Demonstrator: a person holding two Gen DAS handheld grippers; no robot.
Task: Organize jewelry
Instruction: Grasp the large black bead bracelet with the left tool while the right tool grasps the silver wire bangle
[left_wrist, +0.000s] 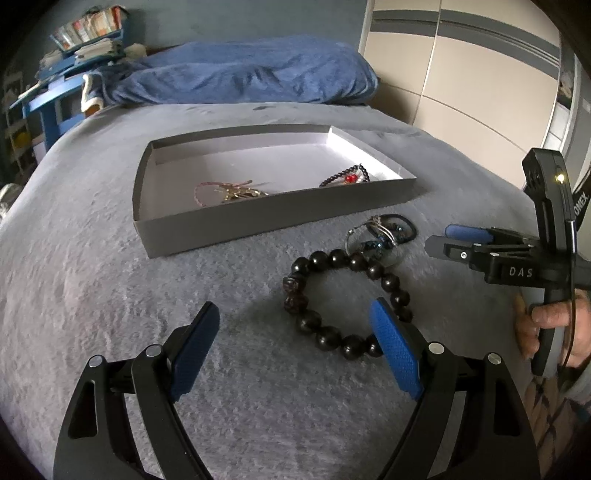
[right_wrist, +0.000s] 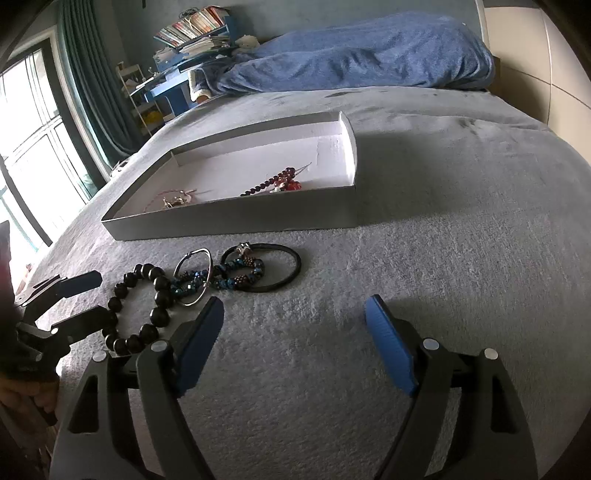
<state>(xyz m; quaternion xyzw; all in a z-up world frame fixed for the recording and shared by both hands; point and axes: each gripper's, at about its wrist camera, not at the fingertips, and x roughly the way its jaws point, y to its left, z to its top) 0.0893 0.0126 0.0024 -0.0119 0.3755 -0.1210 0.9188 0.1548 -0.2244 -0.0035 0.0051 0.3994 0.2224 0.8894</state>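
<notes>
The left gripper (left_wrist: 291, 343) hung with its two blue pads spread wide and nothing between them, the right pad (left_wrist: 395, 354) just in front of the near beads of a black bead bracelet (left_wrist: 347, 295) on the grey bedspread (left_wrist: 92, 277). The right gripper (right_wrist: 293, 341) was likewise released, its two pads apart over bare cover, its left pad (right_wrist: 199, 347) just beside that same bracelet (right_wrist: 138, 306). Four pieces lay loose on the bed in a row touching or overlapping: the black bead bracelet, a thin silver bangle (right_wrist: 195, 277), a blue beaded bracelet (right_wrist: 229, 275) and a black cord ring (right_wrist: 284, 267) with a small charm. Beyond them stood one shallow grey box (left_wrist: 207, 229) with a white floor, holding two pieces: a pink cord with gold charms (left_wrist: 229, 192) toward its left and a dark beaded string with red beads (left_wrist: 347, 177) toward its right. A hand (left_wrist: 546, 328) gripped the right gripper's handle at the edge of the left view. One blue pillow (left_wrist: 240, 74) lay at the head of the bed, with blue shelves (left_wrist: 66, 70) of books beside it
</notes>
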